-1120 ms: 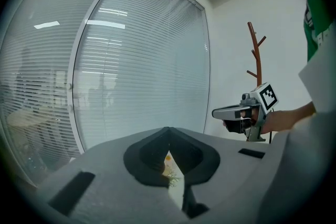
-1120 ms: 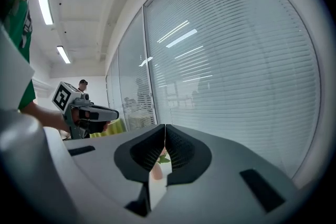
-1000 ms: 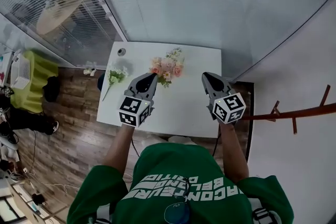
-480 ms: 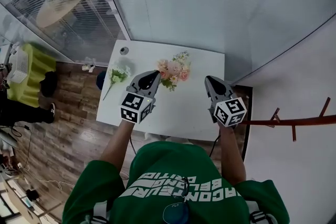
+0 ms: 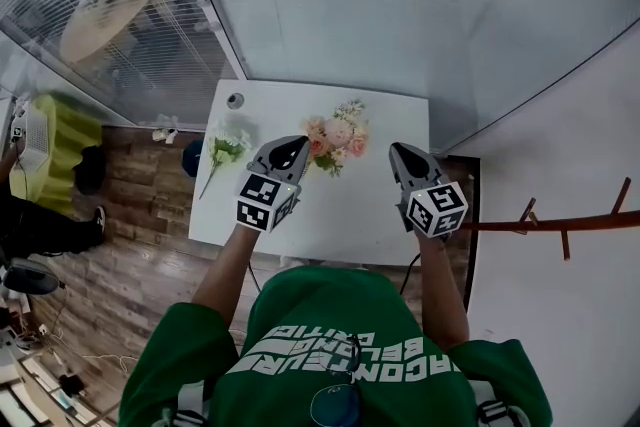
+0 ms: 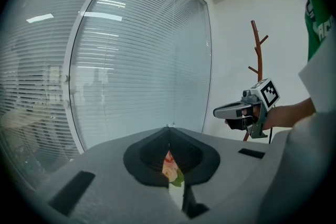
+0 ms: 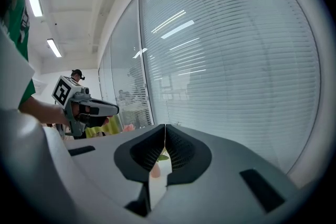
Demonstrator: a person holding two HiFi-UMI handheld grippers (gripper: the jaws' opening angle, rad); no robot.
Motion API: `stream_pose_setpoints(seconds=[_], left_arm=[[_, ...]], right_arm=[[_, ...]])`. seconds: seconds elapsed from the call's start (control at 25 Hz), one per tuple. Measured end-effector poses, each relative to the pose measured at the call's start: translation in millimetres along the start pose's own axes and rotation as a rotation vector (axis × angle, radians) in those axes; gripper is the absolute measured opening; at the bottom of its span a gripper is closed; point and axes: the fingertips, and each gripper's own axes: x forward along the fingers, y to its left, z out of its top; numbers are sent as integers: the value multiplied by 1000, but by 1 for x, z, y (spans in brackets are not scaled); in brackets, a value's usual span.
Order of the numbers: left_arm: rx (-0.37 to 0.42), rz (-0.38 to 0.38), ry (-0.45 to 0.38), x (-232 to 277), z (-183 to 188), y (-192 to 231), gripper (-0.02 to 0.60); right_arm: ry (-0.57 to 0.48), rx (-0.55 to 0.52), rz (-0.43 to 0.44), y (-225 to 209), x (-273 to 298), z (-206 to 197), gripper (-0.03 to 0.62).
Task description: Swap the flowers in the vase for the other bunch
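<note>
A bunch of pink and peach flowers (image 5: 337, 135) stands mid-table on the white table (image 5: 380, 215); the blooms hide its vase from above. A second bunch, white blooms with green stems (image 5: 221, 153), lies flat near the table's left edge. My left gripper (image 5: 296, 144) is shut and empty, its tip just left of the pink bunch, and pink blooms (image 6: 169, 164) show through the gap under its jaws. My right gripper (image 5: 398, 150) is shut and empty, to the right of the bunch. Each gripper view catches the other one: right gripper (image 6: 216, 112), left gripper (image 7: 115, 109).
A small round object (image 5: 235, 100) sits at the table's far left corner. Glass walls with blinds (image 5: 330, 5) close off the back. A red-brown coat rack (image 5: 560, 220) stands at the right. Wooden floor (image 5: 130, 245) and a green seat (image 5: 60, 135) lie to the left.
Both grippers have edged forward and slightly down over the table, still shut. The left tip now lies closer to the pink bunch.
</note>
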Motion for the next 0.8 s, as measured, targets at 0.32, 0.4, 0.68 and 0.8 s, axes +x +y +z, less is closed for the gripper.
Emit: stream_pose_setpoints(seconds=[0.32,0.4,0.68,0.8], left_arm=[[-13,-93,43,11,-16,-5,14],[2,-129,61,15,-23,-9,88],[83,-173,144,34,-48,-10,241],[103,-183,185,43,-59,-9,242]], right_arm=[[43,26,-8,3,11,-17,14],[51,32,-13,4,11,-20,14],[67,46,-38,3,13,-27,14],[77,49,-49,3,13,-31,14]])
